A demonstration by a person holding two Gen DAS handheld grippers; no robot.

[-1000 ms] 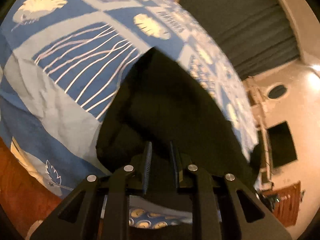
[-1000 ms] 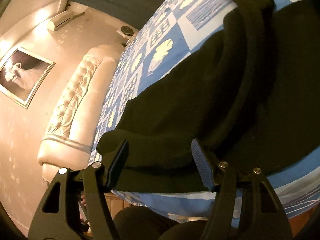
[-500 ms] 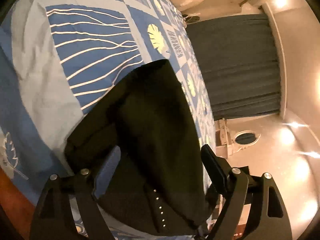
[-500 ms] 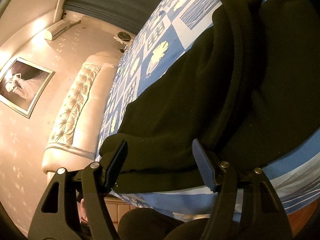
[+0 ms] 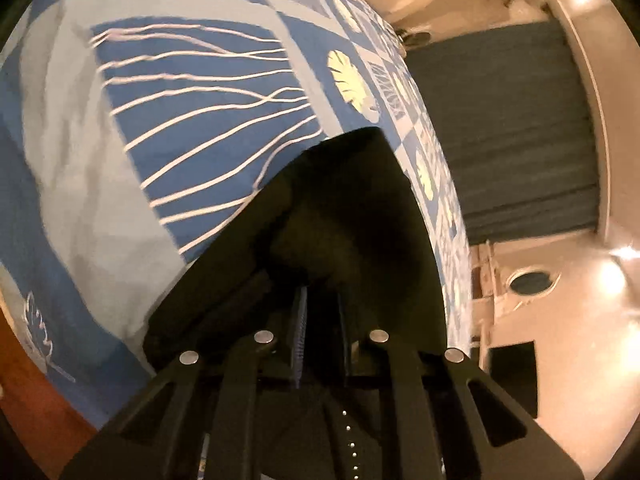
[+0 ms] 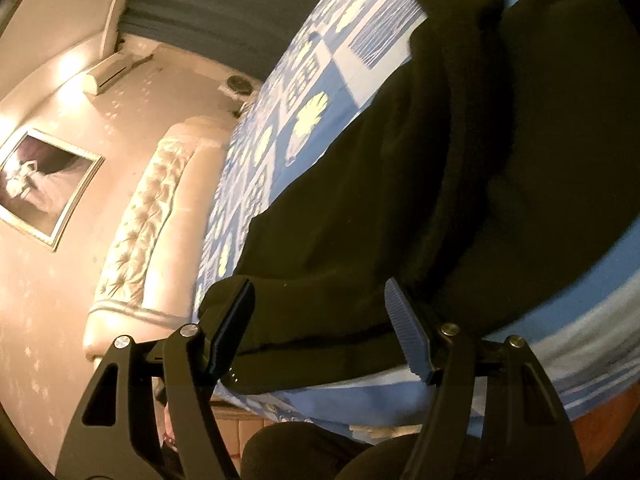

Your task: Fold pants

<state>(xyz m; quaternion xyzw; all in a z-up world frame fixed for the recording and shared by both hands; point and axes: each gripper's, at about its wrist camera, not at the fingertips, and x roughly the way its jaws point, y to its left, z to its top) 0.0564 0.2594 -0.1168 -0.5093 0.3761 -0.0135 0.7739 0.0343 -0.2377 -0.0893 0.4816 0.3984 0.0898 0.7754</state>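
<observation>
Right gripper (image 6: pixel 320 328) open, seemingly straddling black pants (image 6: pixel 400 200) on bedspread (image 6: pixel 360 56)

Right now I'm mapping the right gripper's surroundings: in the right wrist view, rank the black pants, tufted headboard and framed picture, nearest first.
From the right gripper:
1. Black pants, between its fingers.
2. Tufted headboard, left, beyond the bed.
3. Framed picture, far left, on the wall.

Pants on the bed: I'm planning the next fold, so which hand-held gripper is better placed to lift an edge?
Left. The left hand-held gripper is closing on the black pants; the right hand-held gripper stands open.
</observation>
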